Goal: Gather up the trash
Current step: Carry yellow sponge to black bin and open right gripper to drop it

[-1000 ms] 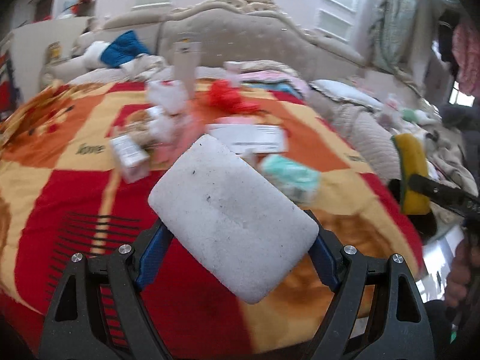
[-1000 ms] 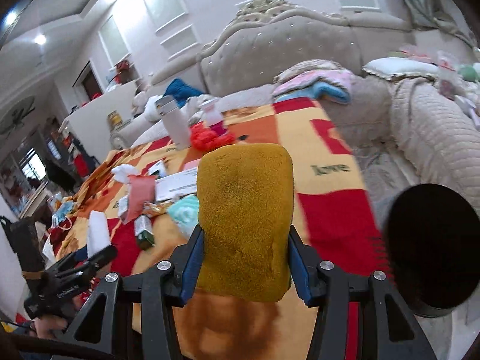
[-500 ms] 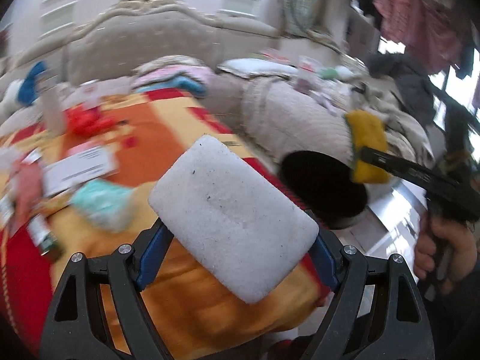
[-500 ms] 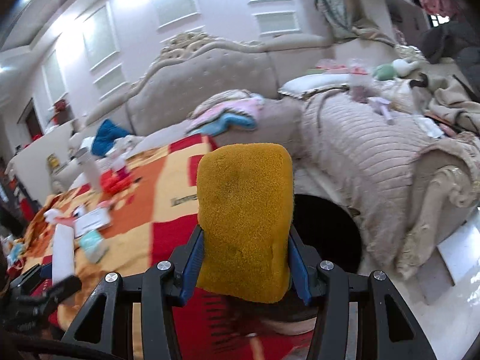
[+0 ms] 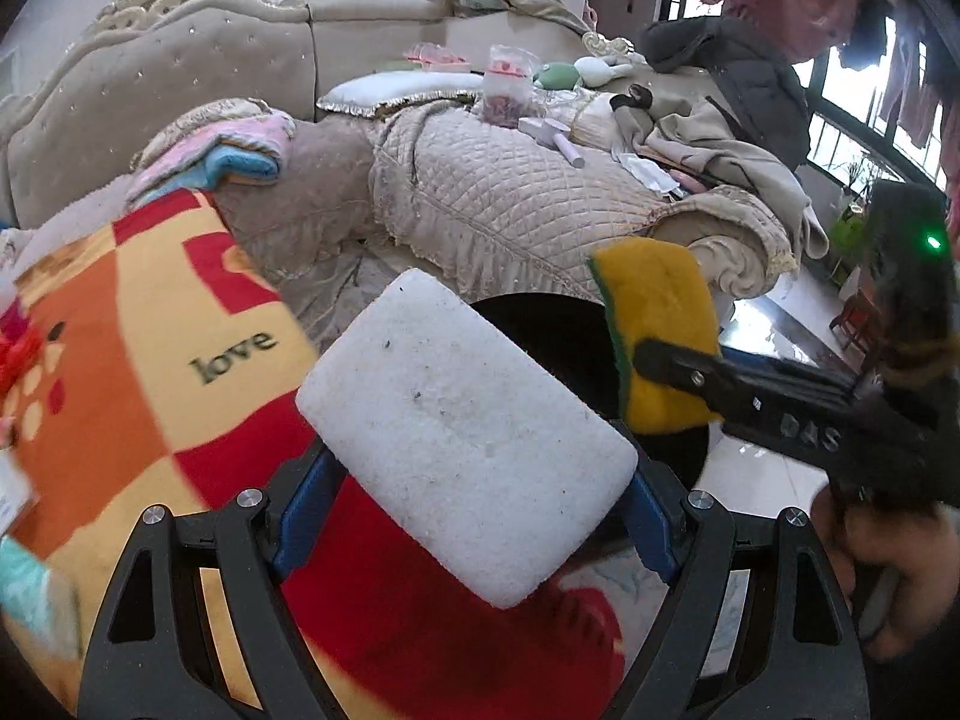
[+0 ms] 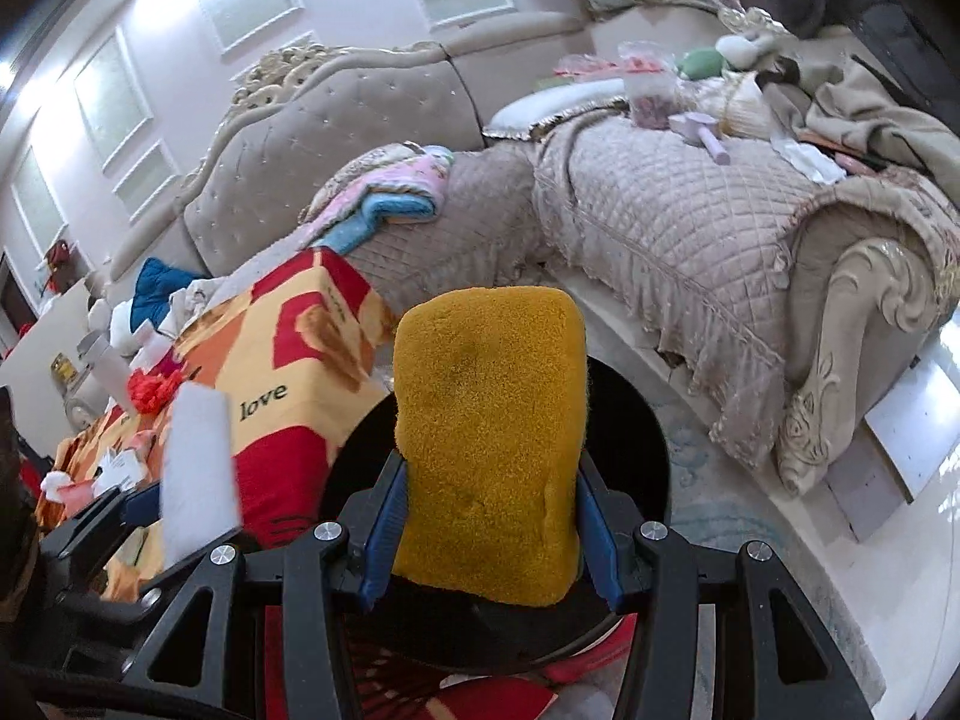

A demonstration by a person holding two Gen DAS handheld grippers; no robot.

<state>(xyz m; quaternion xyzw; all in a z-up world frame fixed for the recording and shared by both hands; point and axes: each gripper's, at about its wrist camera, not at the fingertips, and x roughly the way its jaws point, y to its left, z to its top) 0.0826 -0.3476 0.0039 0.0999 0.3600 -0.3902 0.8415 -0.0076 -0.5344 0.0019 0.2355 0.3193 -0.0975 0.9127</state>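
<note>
My left gripper (image 5: pixel 474 492) is shut on a white sponge (image 5: pixel 462 444) and holds it above the blanket's corner. The white sponge also shows in the right wrist view (image 6: pixel 198 468). My right gripper (image 6: pixel 489 528) is shut on a yellow sponge (image 6: pixel 489 444) and holds it over the black round bin (image 6: pixel 636 420). In the left wrist view the yellow sponge (image 5: pixel 654 324) hangs over the black bin (image 5: pixel 540 330), just right of the white sponge. Trash items (image 6: pixel 120 462) lie on the blanket at the far left, blurred.
A red, orange and yellow blanket (image 5: pixel 150 354) covers the table on the left. A beige quilted sofa (image 6: pixel 690 222) with clothes, a bag and toys runs behind and to the right of the bin. Pale floor (image 6: pixel 900 438) lies on the right.
Both grippers have swung right, away from the trash on the blanket, toward the black bin. The yellow sponge is now over the bin. Both sponges stay gripped.
</note>
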